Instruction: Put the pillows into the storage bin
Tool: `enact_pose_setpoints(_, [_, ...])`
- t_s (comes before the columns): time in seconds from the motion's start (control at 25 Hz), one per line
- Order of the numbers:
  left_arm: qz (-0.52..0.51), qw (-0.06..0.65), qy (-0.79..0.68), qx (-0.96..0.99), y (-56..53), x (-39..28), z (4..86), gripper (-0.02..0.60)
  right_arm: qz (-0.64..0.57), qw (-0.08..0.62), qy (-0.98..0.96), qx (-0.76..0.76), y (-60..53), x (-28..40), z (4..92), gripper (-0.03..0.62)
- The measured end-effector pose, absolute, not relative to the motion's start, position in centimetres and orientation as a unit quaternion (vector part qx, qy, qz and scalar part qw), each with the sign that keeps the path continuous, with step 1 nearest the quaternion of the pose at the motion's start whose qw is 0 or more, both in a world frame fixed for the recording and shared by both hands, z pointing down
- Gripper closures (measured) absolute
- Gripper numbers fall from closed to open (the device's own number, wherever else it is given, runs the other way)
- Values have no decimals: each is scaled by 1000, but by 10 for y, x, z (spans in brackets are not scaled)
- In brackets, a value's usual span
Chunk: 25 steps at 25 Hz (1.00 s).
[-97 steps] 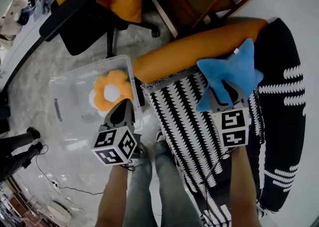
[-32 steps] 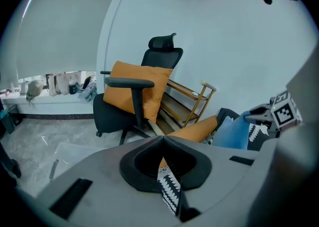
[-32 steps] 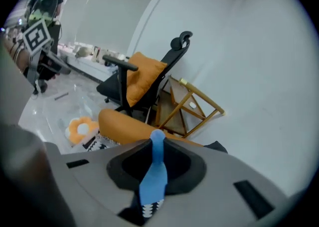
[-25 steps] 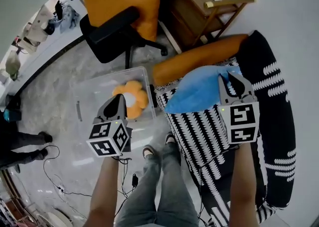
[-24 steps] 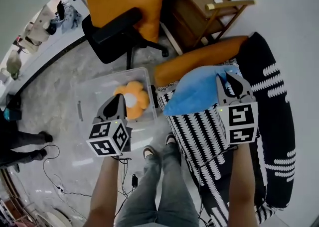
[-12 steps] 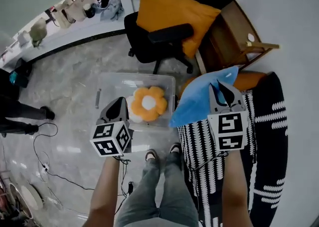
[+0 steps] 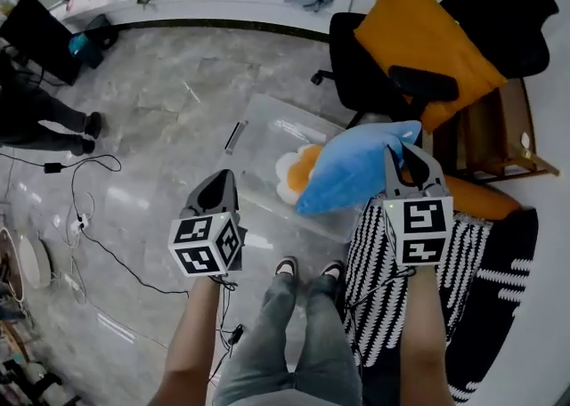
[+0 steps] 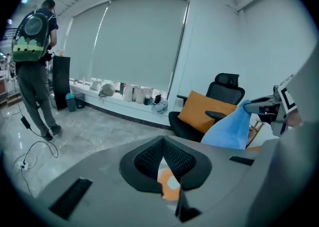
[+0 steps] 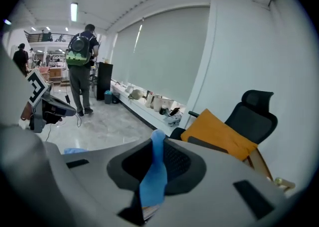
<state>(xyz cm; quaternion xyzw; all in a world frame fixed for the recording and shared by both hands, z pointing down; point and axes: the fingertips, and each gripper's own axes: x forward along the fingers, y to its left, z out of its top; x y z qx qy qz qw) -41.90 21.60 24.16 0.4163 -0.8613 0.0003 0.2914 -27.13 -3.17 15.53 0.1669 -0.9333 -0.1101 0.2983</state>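
Note:
My right gripper [image 7: 406,153] is shut on a blue star-shaped pillow [image 7: 352,166], which hangs above the near right part of the clear storage bin [image 7: 258,133] on the floor. An orange flower pillow [image 7: 292,173] lies inside the bin, half hidden by the blue one. In the right gripper view a blue fold of the pillow [image 9: 154,172] is pinched between the jaws. My left gripper [image 7: 218,189] is shut and holds nothing, near the bin's front left corner. The left gripper view shows the flower pillow [image 8: 169,187] through the jaws and the blue pillow [image 8: 229,127] at right.
A black office chair [image 7: 378,66] with a large orange cushion [image 7: 427,35] stands behind the bin, a wooden chair [image 7: 494,133] beside it. A black-and-white striped seat [image 7: 392,280] and an orange bolster [image 7: 476,198] are at right. Cables [image 7: 98,244] trail on the floor. A person with a backpack [image 8: 35,66] stands far left.
The view has swung left toward the bin. My right gripper has carried the blue pillow off the striped seat to above the bin. The left gripper keeps its pose.

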Motion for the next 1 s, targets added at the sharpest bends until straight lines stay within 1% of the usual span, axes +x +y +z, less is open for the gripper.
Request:
enact_pose_setpoints(0.16, [-10,306,-873,379,252,-437,266,571,-122,317,-932,126,-10,-311,188,540])
enact_pose_setpoints(0.36, [-23,309,-880,359,268,-448,308,571,-124,355,-921,103,-5,-328,250,540])
enact_pose_setpoints(0.44, [-29,307,-882,355,268,-454,329,571,-122,370,-916,98,-5,-330,280,540])
enact_pose_setpoints(0.72, [-24,338,-874,349,259,-459,412,571,-115,428,-892,83,-16,-318,380,540])
enact_pose_setpoints(1.0, [-17,365,-860,355,252,-443,467,571,-107,477,-869,74,-25,-300,444,537])
